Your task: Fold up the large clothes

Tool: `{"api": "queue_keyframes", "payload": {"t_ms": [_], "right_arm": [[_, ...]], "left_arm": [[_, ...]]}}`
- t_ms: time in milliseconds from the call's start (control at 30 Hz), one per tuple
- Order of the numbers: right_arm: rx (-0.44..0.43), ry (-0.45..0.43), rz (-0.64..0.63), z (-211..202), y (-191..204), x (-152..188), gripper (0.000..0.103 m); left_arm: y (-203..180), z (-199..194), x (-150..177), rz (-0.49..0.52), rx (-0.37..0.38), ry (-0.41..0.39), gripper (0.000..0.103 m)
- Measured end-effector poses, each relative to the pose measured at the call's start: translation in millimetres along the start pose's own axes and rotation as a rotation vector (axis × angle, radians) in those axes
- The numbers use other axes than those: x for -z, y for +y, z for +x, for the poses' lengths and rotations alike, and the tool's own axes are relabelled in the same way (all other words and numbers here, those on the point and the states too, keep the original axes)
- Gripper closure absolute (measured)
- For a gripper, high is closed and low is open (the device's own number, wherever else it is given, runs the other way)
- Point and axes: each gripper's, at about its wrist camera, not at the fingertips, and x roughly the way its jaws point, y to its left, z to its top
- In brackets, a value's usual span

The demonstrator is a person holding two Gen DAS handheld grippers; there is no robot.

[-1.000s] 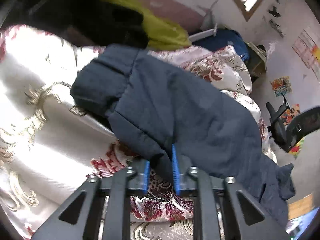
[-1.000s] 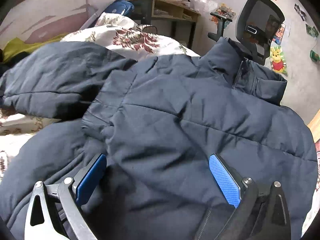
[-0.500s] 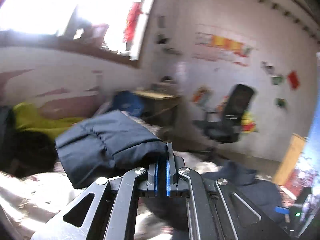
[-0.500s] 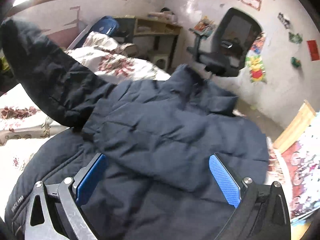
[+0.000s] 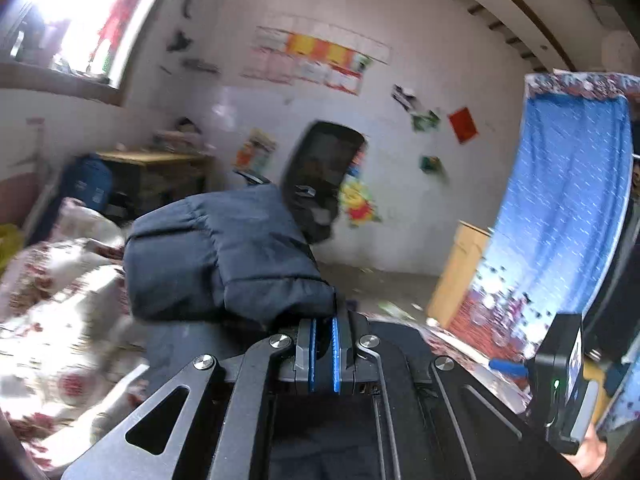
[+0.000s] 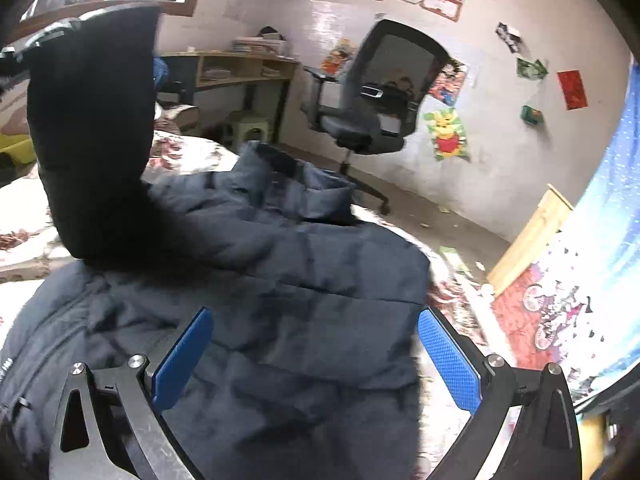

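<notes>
A dark navy padded jacket (image 6: pixel 280 280) lies spread on a bed with a floral cover (image 6: pixel 176 152), its collar toward the bed's far edge, near an office chair (image 6: pixel 384 92) on the floor beyond. The left gripper (image 5: pixel 323 354) has its jaws clamped together on the edge of the jacket's sleeve (image 5: pixel 224 260), which is lifted clear of the bed; in the right wrist view that sleeve (image 6: pixel 92 132) hangs upright above the jacket's left side. The right gripper (image 6: pixel 316 356) hovers over the jacket's body with its jaws wide apart, the blue pads (image 6: pixel 448 360) gripping nothing. A blue curtain (image 5: pixel 560 208) hangs at the right.
</notes>
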Motion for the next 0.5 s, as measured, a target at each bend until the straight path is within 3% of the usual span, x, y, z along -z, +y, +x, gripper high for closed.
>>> {"api": "queue_keyframes", "payload": {"t_ms": [267, 500], "right_arm": [[0.056, 0.076, 0.087, 34.6, -47.5, 27.3, 0.0], [0.041, 0.153, 0.183, 69.7, -66.9, 49.0, 0.0]], "left_arm": [[-22.6, 72.8, 35.7, -0.048, 0.114, 0.176, 0.099], [-50.3, 83.2, 79.2, 0.073, 0.181, 0.323, 0.099]]}}
